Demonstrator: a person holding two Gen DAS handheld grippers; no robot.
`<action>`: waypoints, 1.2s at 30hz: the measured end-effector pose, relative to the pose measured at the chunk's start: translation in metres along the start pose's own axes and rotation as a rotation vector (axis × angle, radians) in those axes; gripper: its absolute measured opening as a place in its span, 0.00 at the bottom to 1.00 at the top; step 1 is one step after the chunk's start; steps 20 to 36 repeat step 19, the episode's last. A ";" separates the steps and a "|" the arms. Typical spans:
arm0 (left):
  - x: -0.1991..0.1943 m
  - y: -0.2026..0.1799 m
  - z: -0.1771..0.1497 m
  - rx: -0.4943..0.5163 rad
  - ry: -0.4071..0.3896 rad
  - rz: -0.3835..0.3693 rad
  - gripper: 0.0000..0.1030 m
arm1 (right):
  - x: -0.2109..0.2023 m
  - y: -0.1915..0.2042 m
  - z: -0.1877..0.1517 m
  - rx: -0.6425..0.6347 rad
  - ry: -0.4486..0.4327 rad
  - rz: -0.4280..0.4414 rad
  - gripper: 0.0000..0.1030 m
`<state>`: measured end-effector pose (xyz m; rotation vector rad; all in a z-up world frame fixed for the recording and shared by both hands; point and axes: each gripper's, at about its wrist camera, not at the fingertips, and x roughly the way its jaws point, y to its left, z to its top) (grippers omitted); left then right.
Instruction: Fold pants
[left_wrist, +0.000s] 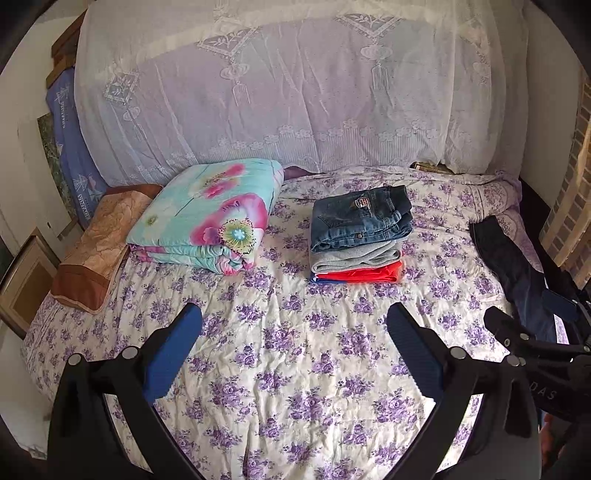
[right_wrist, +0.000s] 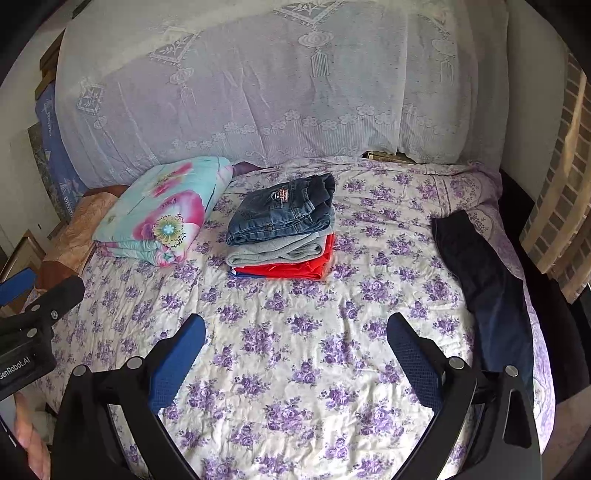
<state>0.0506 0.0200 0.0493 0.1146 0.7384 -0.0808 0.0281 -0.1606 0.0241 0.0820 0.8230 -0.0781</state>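
Note:
Dark navy pants (right_wrist: 484, 291) lie unfolded along the right edge of the bed; they also show in the left wrist view (left_wrist: 517, 273). A stack of folded clothes (left_wrist: 360, 236), blue jeans on top, then grey, then red, sits mid-bed and shows in the right wrist view (right_wrist: 284, 232). My left gripper (left_wrist: 293, 314) is open and empty above the floral sheet. My right gripper (right_wrist: 295, 325) is open and empty, left of the dark pants. The right gripper also shows in the left wrist view (left_wrist: 532, 332).
A folded turquoise floral quilt (left_wrist: 207, 214) and a brown pillow (left_wrist: 99, 243) lie at the left of the bed (left_wrist: 295, 369). A lace-covered headboard pile (left_wrist: 295, 92) rises behind. A curtain (right_wrist: 557, 206) hangs at the right.

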 end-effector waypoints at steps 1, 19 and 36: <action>0.000 0.000 0.000 -0.002 -0.001 -0.001 0.95 | 0.000 0.000 0.001 0.000 -0.003 0.000 0.96; 0.011 -0.009 0.003 0.007 0.043 -0.020 0.95 | 0.007 -0.001 0.002 0.001 0.010 0.015 0.96; 0.011 -0.009 0.003 0.007 0.043 -0.020 0.95 | 0.007 -0.001 0.002 0.001 0.010 0.015 0.96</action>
